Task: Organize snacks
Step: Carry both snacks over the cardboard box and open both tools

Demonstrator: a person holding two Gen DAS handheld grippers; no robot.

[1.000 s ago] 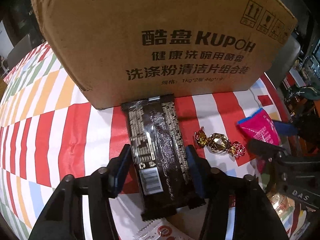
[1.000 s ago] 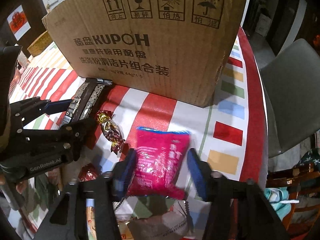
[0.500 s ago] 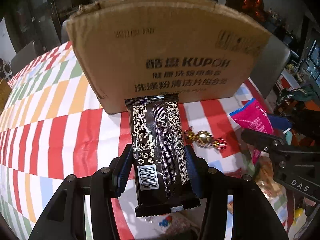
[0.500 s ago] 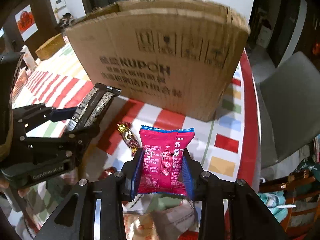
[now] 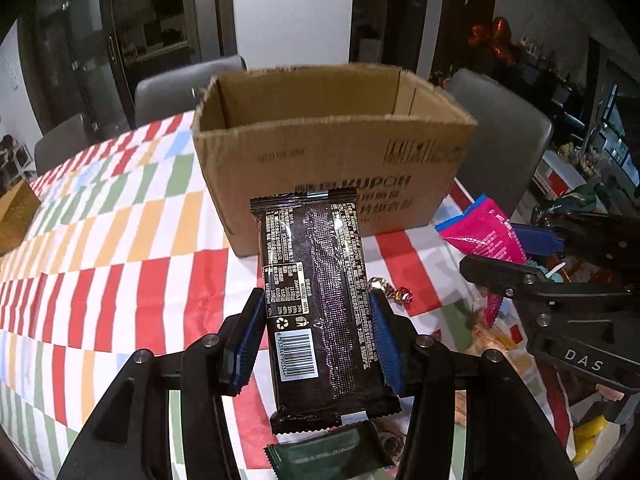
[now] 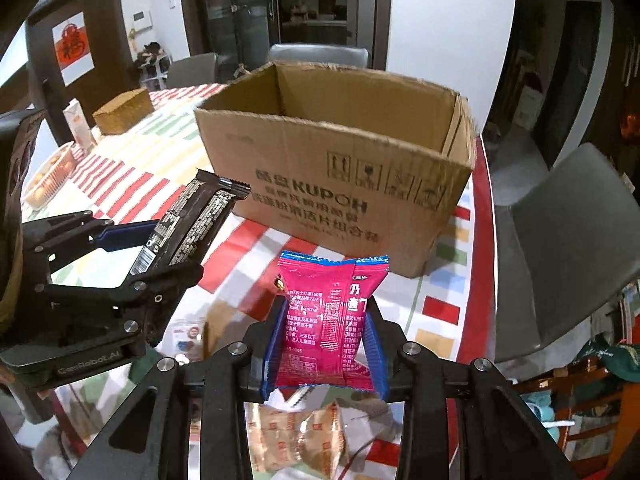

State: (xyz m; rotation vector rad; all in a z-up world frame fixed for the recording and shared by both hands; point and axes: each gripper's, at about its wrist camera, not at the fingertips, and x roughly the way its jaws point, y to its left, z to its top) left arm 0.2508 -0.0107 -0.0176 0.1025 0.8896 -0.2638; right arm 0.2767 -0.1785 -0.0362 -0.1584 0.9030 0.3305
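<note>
Left gripper (image 5: 316, 340) pinches the dark bar (image 5: 316, 296), held above the table. Right gripper (image 6: 326, 344) clamps the pink packet (image 6: 328, 320), facing the open box (image 6: 340, 176).

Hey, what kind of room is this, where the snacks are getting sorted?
Most likely a home dining room. A table with a striped cloth has grey chairs around it, a cardboard box stands on it, and a red paper decoration hangs on the door.
</note>
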